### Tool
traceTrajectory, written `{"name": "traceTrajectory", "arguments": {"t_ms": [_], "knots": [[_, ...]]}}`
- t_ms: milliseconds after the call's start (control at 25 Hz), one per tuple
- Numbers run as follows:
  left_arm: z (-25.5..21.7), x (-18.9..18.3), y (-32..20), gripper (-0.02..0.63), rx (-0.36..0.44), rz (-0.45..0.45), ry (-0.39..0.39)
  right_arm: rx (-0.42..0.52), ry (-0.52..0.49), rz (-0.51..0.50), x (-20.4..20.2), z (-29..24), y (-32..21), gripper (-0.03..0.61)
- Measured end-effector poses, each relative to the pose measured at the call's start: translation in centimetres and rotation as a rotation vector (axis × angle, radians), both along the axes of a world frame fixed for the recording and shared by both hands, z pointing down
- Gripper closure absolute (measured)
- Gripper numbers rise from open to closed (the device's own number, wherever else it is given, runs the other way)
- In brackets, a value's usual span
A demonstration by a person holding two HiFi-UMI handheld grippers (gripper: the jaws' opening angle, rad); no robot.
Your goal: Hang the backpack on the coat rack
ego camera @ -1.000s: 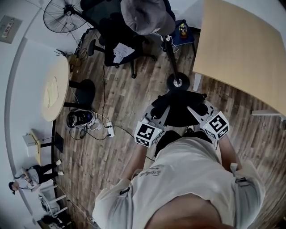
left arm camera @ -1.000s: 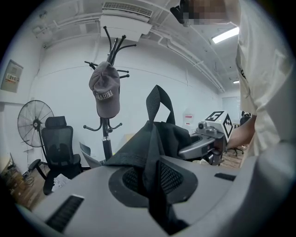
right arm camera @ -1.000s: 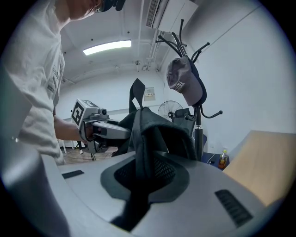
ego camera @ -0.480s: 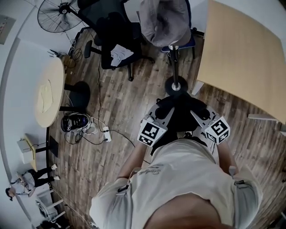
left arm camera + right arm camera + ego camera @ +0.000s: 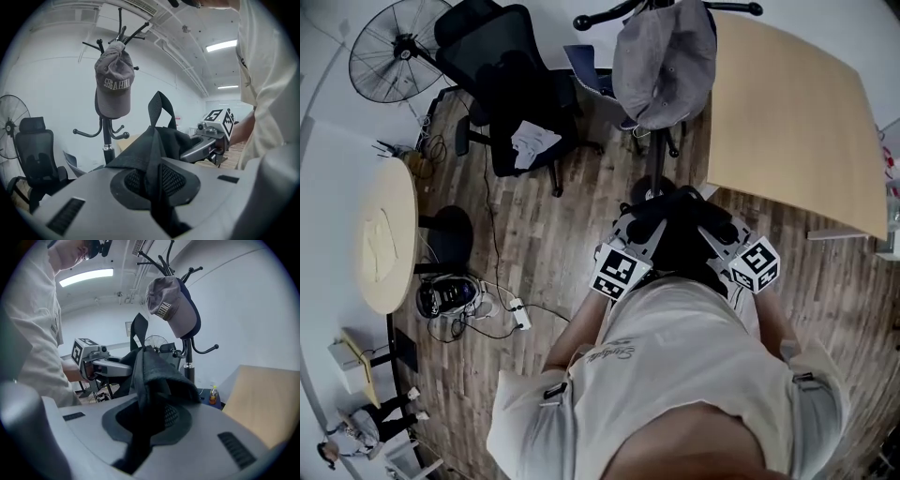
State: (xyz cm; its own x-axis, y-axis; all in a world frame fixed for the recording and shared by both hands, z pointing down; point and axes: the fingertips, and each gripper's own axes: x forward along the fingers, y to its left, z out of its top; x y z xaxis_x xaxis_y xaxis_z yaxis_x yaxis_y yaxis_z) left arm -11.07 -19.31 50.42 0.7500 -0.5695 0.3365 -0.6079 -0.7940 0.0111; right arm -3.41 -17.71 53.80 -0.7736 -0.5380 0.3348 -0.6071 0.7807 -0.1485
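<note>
Both grippers hold up a black backpack (image 5: 680, 232) in front of the person. My left gripper (image 5: 636, 230) is shut on its fabric (image 5: 159, 150), which is pinched between the jaws. My right gripper (image 5: 714, 228) is shut on the other side of the backpack (image 5: 154, 376). The top carry loop (image 5: 159, 108) stands upright above the bag. Just beyond the bag stands the coat rack (image 5: 657, 159), a black pole with curved hooks. A grey cap (image 5: 666, 61) hangs on the coat rack's (image 5: 107, 140) upper hooks. The lower hooks (image 5: 86, 133) are bare.
A black office chair (image 5: 511, 89) with papers on it stands left of the rack, and a floor fan (image 5: 389, 47) further left. A wooden tabletop (image 5: 787, 112) lies to the right. A round table (image 5: 384, 234), a power strip and cables (image 5: 520, 317) lie at the left.
The person has stepped toward the rack. Both grippers and the backpack now sit over the rack's base, and the cap and hooks appear closer. The grip on the bag is unchanged.
</note>
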Motion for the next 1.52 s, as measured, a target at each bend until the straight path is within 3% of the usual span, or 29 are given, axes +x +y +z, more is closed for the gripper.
{"name": "traceTrajectory", "arguments": {"t_ms": [400,760,1520], "knots": [[1.6,-0.2,-5.0,0.571,-0.049,0.037,-0.02,-0.002,0.05,0.032,0.0,1.8,-5.3,0.548],[4.9,-0.4,-8.8,0.571,-0.119,-0.029,-0.068,-0.036,0.036,-0.052,-0.2,5.0,-9.4,0.548],[9.2,-1.5,-14.8,0.569,-0.15,-0.121,-0.106,-0.093,0.074,-0.217,-0.6,9.6,-15.9,0.548]]}}
